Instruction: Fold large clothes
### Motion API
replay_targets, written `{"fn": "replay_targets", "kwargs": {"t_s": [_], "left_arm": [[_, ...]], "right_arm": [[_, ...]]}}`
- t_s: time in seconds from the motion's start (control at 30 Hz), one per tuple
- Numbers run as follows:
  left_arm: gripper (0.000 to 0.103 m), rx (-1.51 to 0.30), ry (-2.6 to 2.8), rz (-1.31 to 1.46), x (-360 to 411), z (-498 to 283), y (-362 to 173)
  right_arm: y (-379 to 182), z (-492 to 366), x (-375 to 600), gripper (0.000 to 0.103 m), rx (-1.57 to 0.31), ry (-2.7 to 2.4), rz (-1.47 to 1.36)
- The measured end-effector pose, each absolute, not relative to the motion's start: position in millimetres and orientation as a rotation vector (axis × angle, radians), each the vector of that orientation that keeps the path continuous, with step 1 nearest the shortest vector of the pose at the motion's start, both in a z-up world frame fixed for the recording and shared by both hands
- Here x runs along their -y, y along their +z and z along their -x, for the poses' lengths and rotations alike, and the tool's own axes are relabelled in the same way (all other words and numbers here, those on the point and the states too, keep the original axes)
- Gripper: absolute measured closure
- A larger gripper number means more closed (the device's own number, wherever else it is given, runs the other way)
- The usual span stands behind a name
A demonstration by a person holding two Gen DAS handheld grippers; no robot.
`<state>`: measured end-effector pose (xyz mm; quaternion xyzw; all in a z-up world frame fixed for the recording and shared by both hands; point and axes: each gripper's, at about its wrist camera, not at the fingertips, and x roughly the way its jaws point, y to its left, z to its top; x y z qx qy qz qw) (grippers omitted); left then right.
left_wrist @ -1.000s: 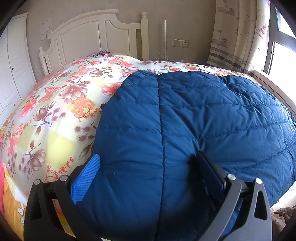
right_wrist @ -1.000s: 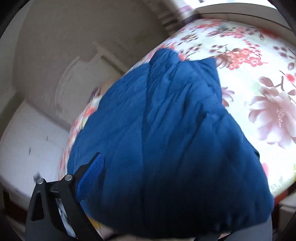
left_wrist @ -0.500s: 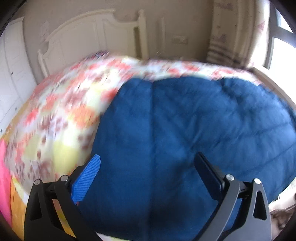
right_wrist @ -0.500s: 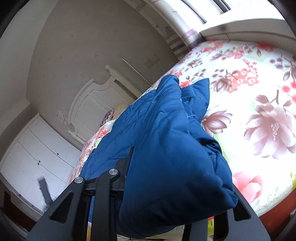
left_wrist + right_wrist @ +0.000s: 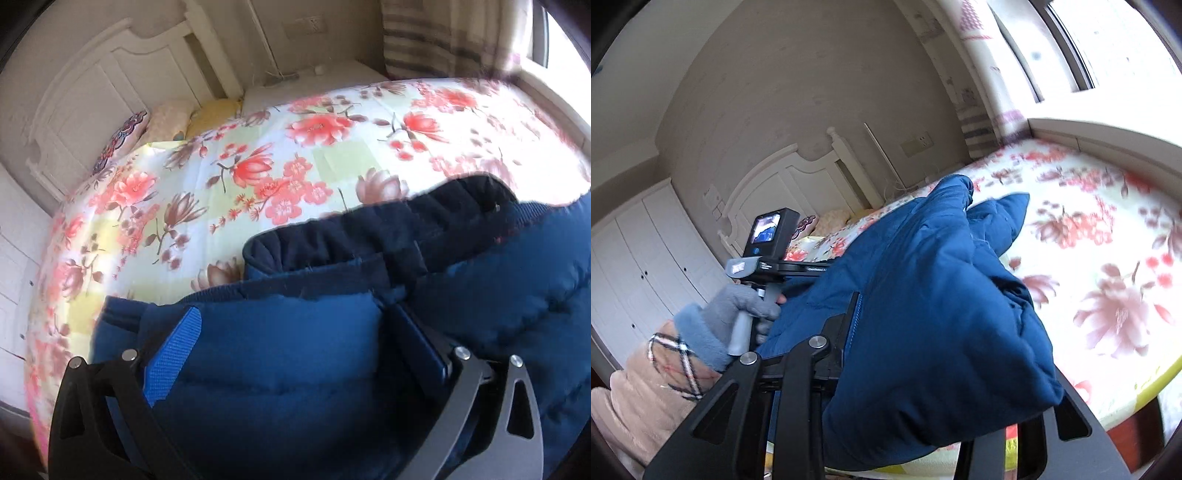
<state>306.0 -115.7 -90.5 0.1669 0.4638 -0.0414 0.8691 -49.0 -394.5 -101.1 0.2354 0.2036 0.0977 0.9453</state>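
A big blue padded jacket (image 5: 295, 369) lies on the flowered bedspread (image 5: 258, 166). Its dark navy gathered edge (image 5: 369, 229) shows at the far side. My left gripper (image 5: 295, 325) hovers over the jacket's near part, jaws wide apart, and the blue pad (image 5: 173, 354) is bare. In the right wrist view my right gripper (image 5: 960, 350) is shut on a thick bunched fold of the jacket (image 5: 942, 295), held up off the bed; its right finger is hidden behind the cloth. A gloved hand (image 5: 738, 306) holds the left gripper's handle beside the jacket.
A white headboard (image 5: 92, 92) and pillows (image 5: 166, 118) stand at the bed's far end. White wardrobe doors (image 5: 646, 258) are at the left, a curtain (image 5: 443, 37) and a window ledge (image 5: 1108, 129) at the right. The bed's near edge (image 5: 1126, 398) drops off below the jacket.
The right gripper closed on a fold of the jacket and raised it. The left gripper swung across the bed to the jacket's dark edge, still wide, and its gloved hand came into the right wrist view.
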Motion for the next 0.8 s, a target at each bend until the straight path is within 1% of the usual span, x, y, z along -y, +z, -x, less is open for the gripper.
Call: {"fn": "replay_targets", "kwargs": {"t_s": [0.03,0.07,0.13,0.2,0.23,0.33,0.37,0.43,0.47,0.57,0.6,0.7,0.8], "left_arm": [[0.010,-0.952,-0.106,-0.322,110,-299,-83],[0.013,-0.926,-0.123,-0.286,101,-286,-73],[0.012,-0.855,-0.157,-0.236,82,-253,-54],[0.011,-0.799,-0.219,-0.209,59,-203,-43],[0.011,-0.795,-0.244,-0.220,57,-183,-43],[0.011,-0.817,-0.408,-0.280,49,-104,-72],[0.010,-0.804,-0.440,-0.299,46,-84,-80],[0.010,-0.716,-0.436,-0.359,31,-42,-91],[0.010,-0.721,-0.450,-0.334,19,-34,-90],[0.010,-0.711,-0.459,-0.034,-53,-29,-69],[0.010,-0.675,-0.380,0.060,-91,-30,-57],[0.010,-0.602,-0.185,0.162,-168,-31,-32],[0.010,-0.534,-0.073,0.237,-221,-23,-11]], "right_arm": [[-96,49,391,0.063,-0.408,0.203,-0.458],[-91,48,387,0.063,-0.401,0.205,-0.433],[-82,47,380,0.063,-0.390,0.208,-0.400],[-72,46,373,0.063,-0.373,0.213,-0.379],[-64,45,367,0.063,-0.358,0.219,-0.360],[-38,40,340,0.063,-0.313,0.247,-0.281],[-26,38,324,0.063,-0.296,0.268,-0.230],[-8,31,289,0.063,-0.266,0.309,-0.131],[2,28,264,0.063,-0.249,0.331,-0.064],[16,18,195,0.063,-0.213,0.378,0.123],[16,12,161,0.063,-0.212,0.400,0.213],[-5,7,76,0.063,-0.213,0.463,0.438],[-68,7,-11,0.063,-0.260,0.509,0.794]]}}
